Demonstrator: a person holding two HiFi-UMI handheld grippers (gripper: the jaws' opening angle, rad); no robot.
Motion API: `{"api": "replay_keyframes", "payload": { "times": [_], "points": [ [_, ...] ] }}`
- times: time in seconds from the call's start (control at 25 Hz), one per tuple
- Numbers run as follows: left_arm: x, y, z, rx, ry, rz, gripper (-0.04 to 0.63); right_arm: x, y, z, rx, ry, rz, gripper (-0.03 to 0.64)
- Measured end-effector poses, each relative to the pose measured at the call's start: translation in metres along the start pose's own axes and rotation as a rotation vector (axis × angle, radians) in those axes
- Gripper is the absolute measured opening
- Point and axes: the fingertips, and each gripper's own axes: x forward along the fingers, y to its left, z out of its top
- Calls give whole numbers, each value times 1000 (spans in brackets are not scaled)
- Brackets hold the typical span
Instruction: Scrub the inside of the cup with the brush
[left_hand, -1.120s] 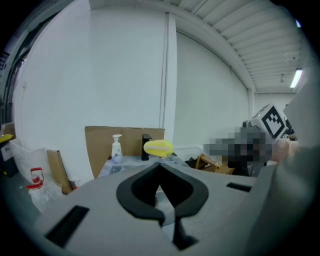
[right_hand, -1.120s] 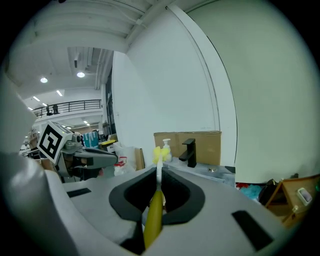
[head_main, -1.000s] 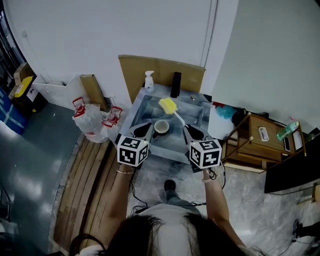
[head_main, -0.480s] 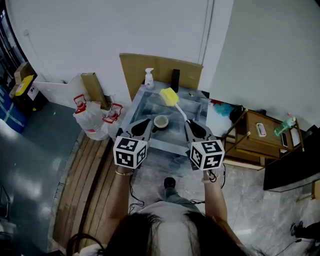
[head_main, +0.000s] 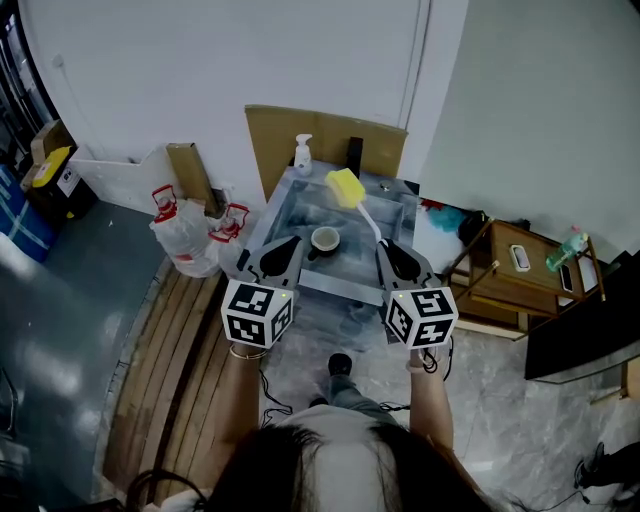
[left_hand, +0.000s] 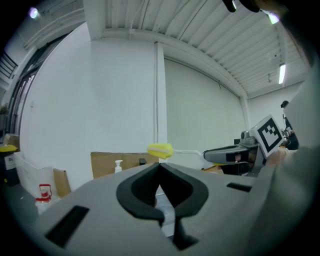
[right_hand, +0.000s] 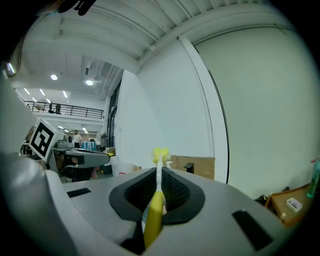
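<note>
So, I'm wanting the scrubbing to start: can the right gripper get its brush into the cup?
Probably yes. The right gripper holds the brush raised beyond the cup, whose open mouth faces up, uncovered, in the sink.

**Cup in the sink, a gripper on either side**

The cup (head_main: 325, 239) sits in the sink (head_main: 288, 213). Behind the sink stand a pump bottle (head_main: 302, 153) and a cardboard sheet (head_main: 275, 135). Bags (head_main: 185, 238) lie to its left and a wooden stand (head_main: 510, 280) to its right. The left gripper (head_main: 289, 243) is left of the cup and the right gripper (head_main: 385, 248) right of it. The brush (head_main: 348, 188) reaches from the right gripper over the sink's back.
</note>
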Motion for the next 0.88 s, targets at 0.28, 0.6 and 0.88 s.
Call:
{"api": "replay_keyframes", "payload": {
  "times": [0.28,0.6,0.88],
  "points": [
    [-22,0,10,-5,-36,-4,8,-14,9,11,3,-35,-24,46],
    [-43,-2,21,-2,-72,4,8,-20,22,14,0,-35,-22,46],
    [-55,-2,21,-12,-86,13,8,-26,25,15,10,-48,-30,46]
  ]
}}
